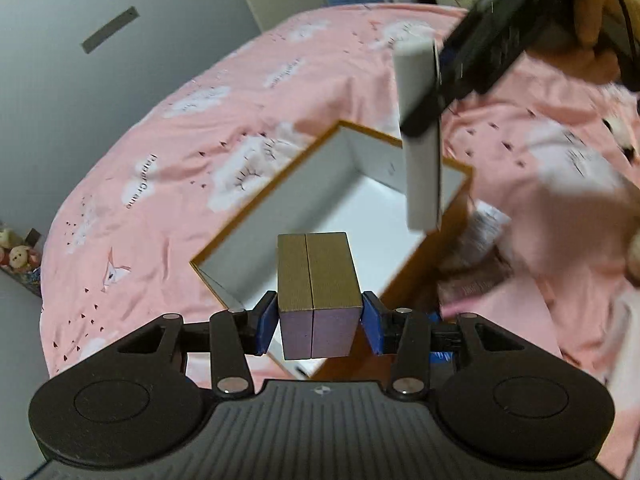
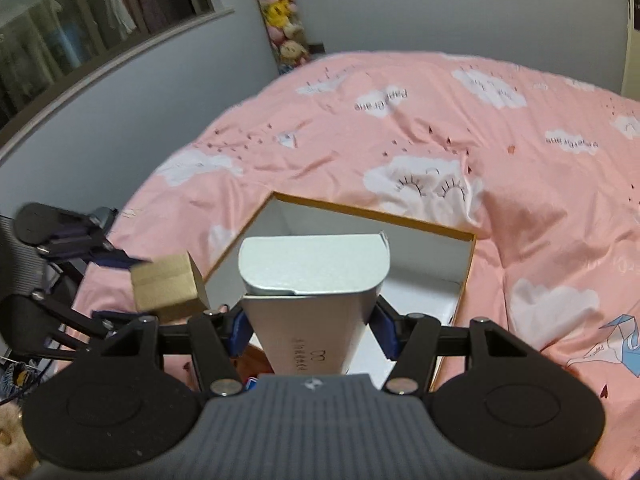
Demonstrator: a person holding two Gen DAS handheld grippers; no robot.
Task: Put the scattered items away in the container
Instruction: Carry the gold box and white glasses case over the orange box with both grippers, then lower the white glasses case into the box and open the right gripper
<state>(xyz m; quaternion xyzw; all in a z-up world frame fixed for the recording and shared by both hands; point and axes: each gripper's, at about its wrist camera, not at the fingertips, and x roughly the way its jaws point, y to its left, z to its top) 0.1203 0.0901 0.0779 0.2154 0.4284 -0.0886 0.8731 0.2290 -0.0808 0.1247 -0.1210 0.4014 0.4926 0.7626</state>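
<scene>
Left gripper point(image 1: 319, 322) clamped on brown box point(image 1: 316, 292), held above near corner of container point(image 1: 256, 216). Right gripper point(image 2: 312, 332) clamped on white carton point(image 2: 314, 292), over open container on pink bedspread point(image 2: 400, 128).

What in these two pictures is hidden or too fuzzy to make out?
- Floor of the open box, both views: partly covered by the brown box in the left hand-held gripper and the white carton in the right hand-held gripper.
- Items right of the open box, left wrist view: motion-blurred, unidentifiable.
- Print on the white carton, right wrist view: too small to read.
- Person's hand, left wrist view: cut off by the edge.
</scene>
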